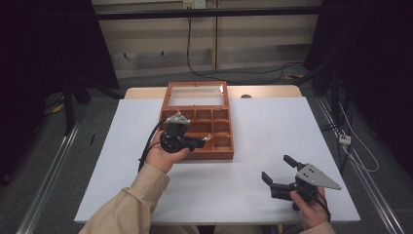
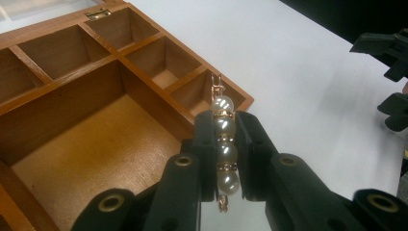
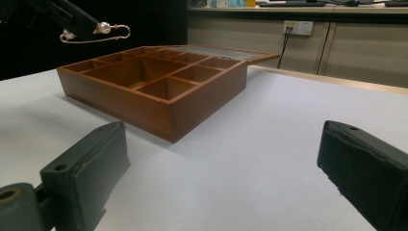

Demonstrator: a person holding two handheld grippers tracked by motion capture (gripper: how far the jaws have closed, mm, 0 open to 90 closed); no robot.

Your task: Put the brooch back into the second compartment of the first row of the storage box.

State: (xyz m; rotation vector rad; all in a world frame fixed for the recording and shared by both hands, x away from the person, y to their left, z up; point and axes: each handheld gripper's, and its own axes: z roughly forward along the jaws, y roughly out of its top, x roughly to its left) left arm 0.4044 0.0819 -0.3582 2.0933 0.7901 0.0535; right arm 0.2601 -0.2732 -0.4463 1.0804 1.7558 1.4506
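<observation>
Where box (image 1: 224, 155) ends, bare table (image 1: 272, 122) (wide)

**Around the white desk**

White desk (image 1: 272, 131) under everything, wooden edge at the far side. Beyond: grey floor, black cables (image 1: 234, 73) trailing from a wall socket (image 3: 298, 27), pale cabinet panels (image 1: 160, 44), dark curtains (image 1: 44, 58) either side.

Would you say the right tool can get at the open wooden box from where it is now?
Probably yes: the right tool is open, and bare white table lies between it and the wooden box.
</observation>
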